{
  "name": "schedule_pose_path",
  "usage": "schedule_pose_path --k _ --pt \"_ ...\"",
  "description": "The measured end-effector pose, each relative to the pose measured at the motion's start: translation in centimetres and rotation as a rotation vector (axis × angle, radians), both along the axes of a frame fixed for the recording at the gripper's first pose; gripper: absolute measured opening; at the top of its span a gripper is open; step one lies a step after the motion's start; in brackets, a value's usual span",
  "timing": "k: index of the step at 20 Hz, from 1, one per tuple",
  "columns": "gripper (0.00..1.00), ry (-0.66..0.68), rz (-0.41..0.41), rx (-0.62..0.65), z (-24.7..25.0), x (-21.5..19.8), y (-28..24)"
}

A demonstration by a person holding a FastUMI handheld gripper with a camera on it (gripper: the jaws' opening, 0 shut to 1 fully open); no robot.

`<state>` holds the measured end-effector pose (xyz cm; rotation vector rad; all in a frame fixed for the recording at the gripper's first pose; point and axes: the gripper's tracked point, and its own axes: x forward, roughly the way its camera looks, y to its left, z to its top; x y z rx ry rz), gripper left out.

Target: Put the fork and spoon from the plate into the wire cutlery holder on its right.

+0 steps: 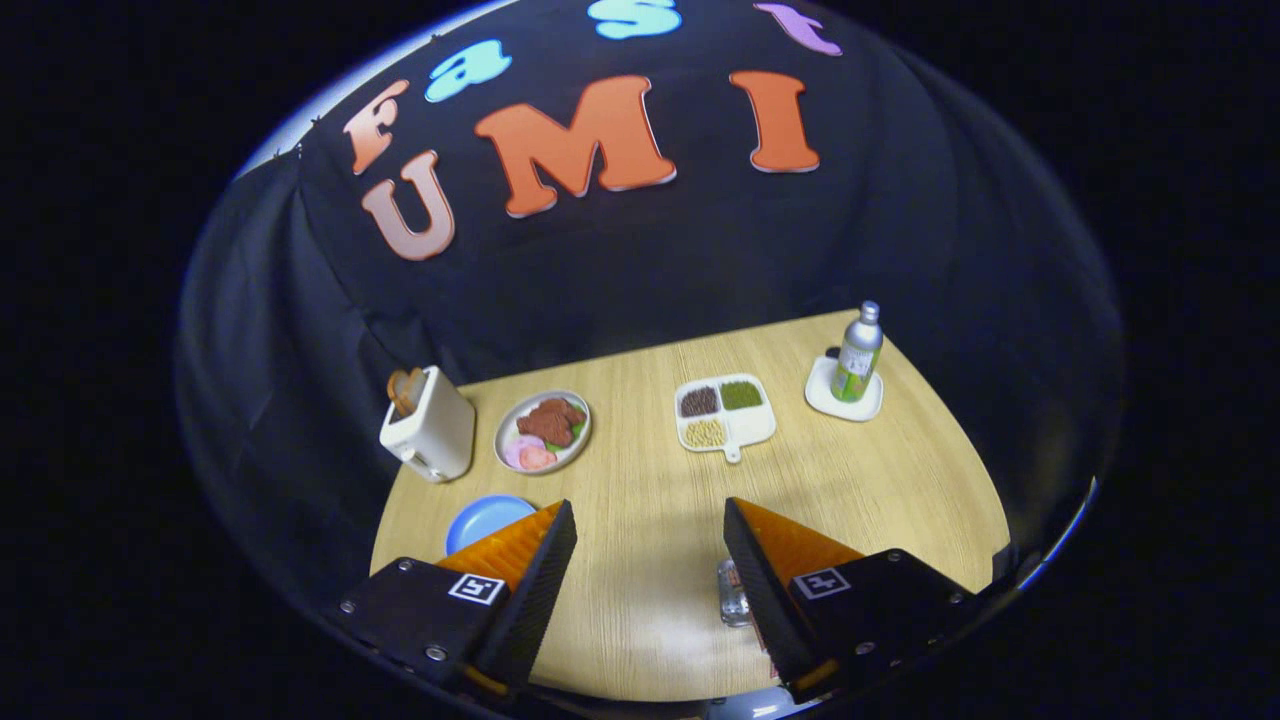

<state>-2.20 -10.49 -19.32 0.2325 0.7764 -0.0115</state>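
Wooden desk [650, 500] with one toaster [430, 425], one food plate [543, 431], one sectioned tray [725, 412], one bottle [858, 355], one blue plate [485, 520] peeking just past the left finger. Jaws [650, 530] wide apart, holding nothing. Can't spot fork, spoon or holder for sure; some clear thing [733, 592] hides by the right finger, so a blind grab could easily miss.

One toaster [430, 425], three plates [543, 431], one bottle [858, 354]

The tongs [650, 530] hang above the desk with their two fingers spread wide apart, nothing held between them. Both fingers [545, 580] slant forward and inward, tips level with each other, tilted down toward the surface.
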Motion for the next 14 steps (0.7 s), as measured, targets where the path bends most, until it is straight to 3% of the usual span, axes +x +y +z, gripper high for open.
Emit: schedule_pose_path --k 4,7,14 --pt "0.91 -0.219 -0.018 -0.117 4.7 2.3 0.0" --pt "0.97 -0.352 -0.002 -0.165 8.0 3.4 2.1" --pt "0.98 -0.526 0.079 -0.183 13.4 4.8 6.6"
